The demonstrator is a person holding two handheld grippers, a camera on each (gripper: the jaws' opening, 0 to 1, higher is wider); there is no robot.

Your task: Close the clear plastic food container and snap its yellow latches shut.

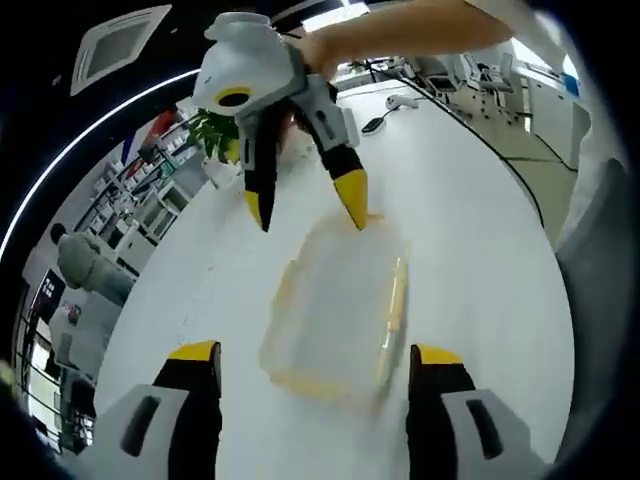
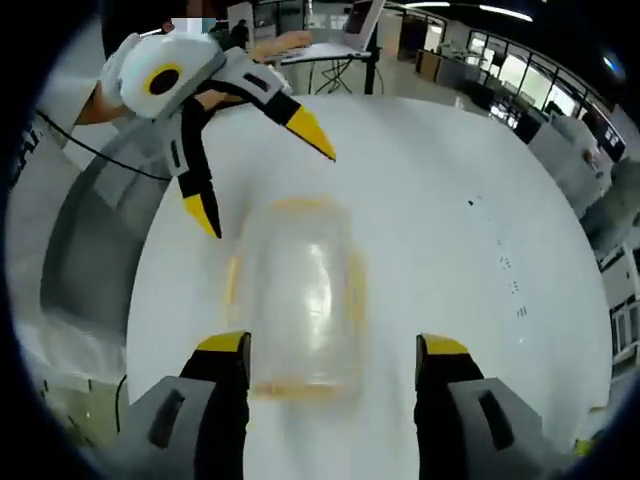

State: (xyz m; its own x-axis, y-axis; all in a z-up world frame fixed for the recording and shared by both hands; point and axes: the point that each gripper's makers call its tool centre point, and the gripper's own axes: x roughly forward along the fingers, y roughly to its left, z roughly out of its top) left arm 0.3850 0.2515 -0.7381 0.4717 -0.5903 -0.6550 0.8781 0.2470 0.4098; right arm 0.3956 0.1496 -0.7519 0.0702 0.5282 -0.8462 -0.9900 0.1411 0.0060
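While the box waits on the table, both claws hang spread wide, holding nothing.
The clear box (image 1: 335,310) lies flat on the white table (image 1: 470,250), between the left claw (image 1: 315,365) and the right claw (image 1: 305,205). I think each claw should come down square on a yellow latch (image 1: 393,315) and push slowly, so the box does not slide. Nothing can be seen inside the box; the lid looks on.

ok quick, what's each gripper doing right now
left gripper: open, holding nothing, container lies ahead between its jaws.
right gripper: open, holding nothing, facing the container from the other side.
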